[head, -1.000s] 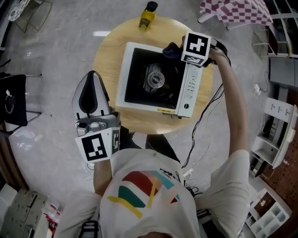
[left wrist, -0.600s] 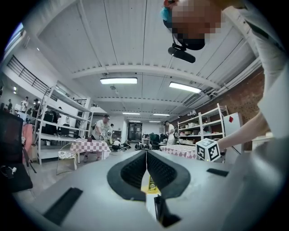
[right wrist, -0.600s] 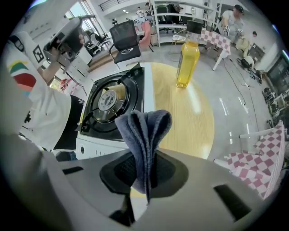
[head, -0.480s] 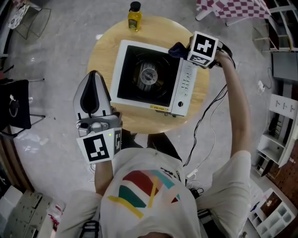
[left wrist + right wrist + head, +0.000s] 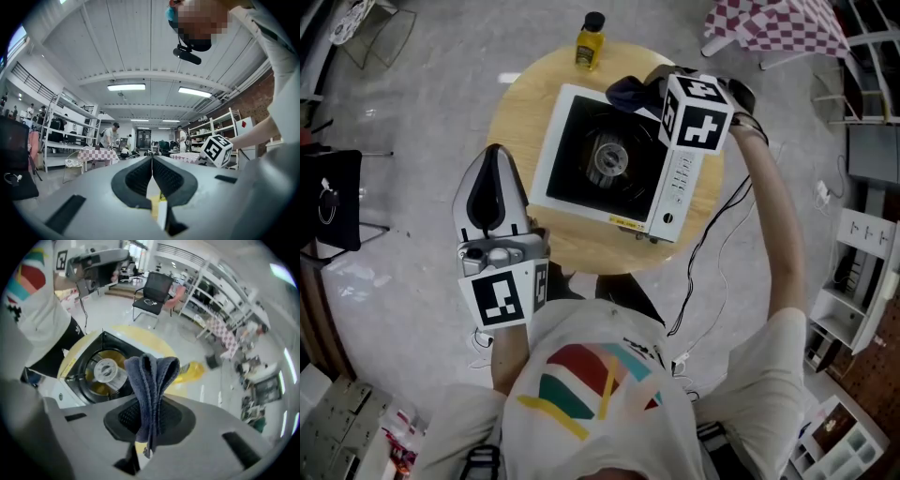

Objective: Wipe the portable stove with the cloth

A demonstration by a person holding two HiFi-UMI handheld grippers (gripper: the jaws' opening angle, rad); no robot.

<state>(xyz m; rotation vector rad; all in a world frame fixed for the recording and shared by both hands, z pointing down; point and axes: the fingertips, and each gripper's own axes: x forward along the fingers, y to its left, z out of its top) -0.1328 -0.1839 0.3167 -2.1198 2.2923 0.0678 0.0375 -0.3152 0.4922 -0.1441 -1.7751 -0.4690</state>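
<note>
**Portable stove** (image 5: pixel 581 155) – white casing, black recessed top, round burner (image 5: pixel 607 159) at centre, and a control strip with a knob (image 5: pixel 667 217) along its right side. It stands on a round wooden tabletop (image 5: pixel 520 103), turned a little askew. In the right gripper view the stove (image 5: pixel 101 369) lies below and beyond the jaws.

**Cloth** (image 5: pixel 630 91) – dark blue and folded, over the stove's far right corner. Whether it touches the casing cannot be told. The right gripper view shows the cloth (image 5: pixel 152 380) bunched upright between the two jaws, with its folds rising past the tips.

**Right hand-held gripper** (image 5: pixel 654 91) – at the stove's far right corner, marker cube (image 5: pixel 698 111) uppermost. Its jaws are clamped on the cloth, seen also from its own camera (image 5: pixel 150 416).

**Left hand-held gripper** (image 5: pixel 490 192) – left of the stove and apart from it, by the tabletop's near left edge, marker cube (image 5: pixel 502 295) towards the person. In its own view (image 5: pixel 152 161) the jaws meet at the tips with nothing held, and it looks out level across the room.

**Bottle** (image 5: pixel 590 42) – yellow with a black cap, on the tabletop beyond the stove's far edge; also seen past the cloth (image 5: pixel 194 370).

**Surroundings** – a black chair (image 5: pixel 328 202) on the floor well left of the stove, and a checked covering (image 5: pixel 778 23) well beyond its far right.
</note>
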